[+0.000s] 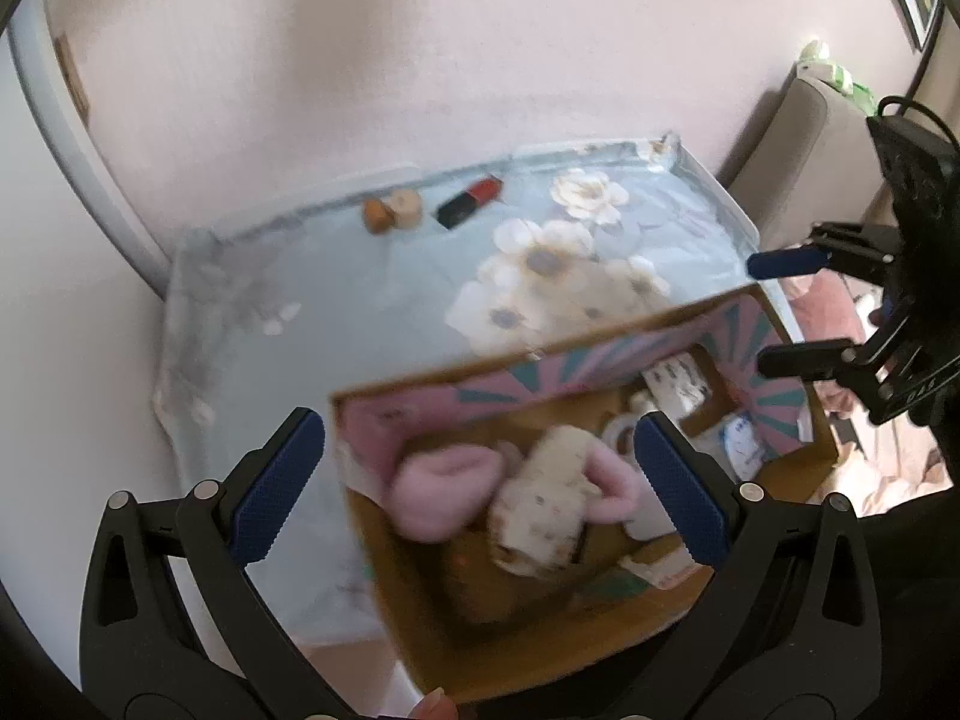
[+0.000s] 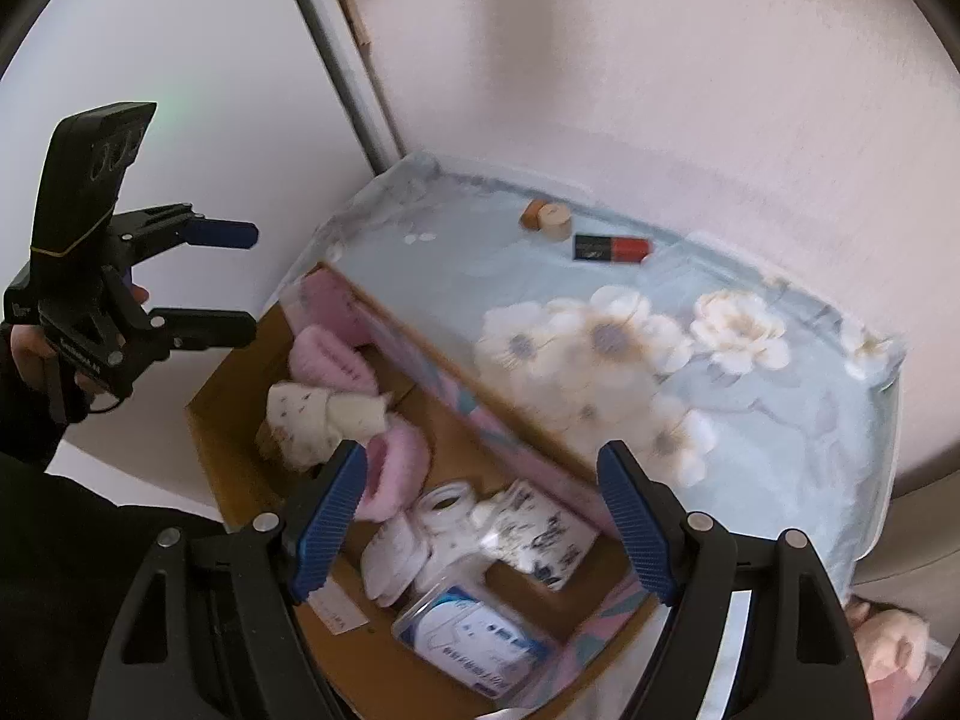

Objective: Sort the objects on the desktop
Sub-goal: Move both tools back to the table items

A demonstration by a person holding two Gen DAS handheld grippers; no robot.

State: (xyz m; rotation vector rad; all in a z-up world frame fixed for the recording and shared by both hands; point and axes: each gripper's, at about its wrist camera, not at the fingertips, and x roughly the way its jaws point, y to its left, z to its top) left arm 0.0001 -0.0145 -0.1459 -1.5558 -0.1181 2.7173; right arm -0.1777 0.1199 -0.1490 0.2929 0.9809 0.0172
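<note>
Cardboard box (image 1: 420, 618) at table (image 1: 336, 300) edge, both tongs (image 1: 474, 486) (image 2: 480, 516) agape, empty

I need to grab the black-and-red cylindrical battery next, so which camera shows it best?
The right wrist view: the black-and-red cylindrical battery lies side-on, sharp and unobstructed on the floral blue tablecloth. The left wrist view shows the same battery smaller, farther off and blurrier, near the table's far edge.

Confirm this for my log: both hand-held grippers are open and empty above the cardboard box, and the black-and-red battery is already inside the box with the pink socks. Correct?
Not quite. The black-and-red cylindrical battery is not in the box; it lies on the floral blue tablecloth near the wall, beside the small wooden pieces, as the right wrist view shows. The rest holds: the left hand-held gripper and right hand-held gripper are open and empty above the cardboard box.
</note>
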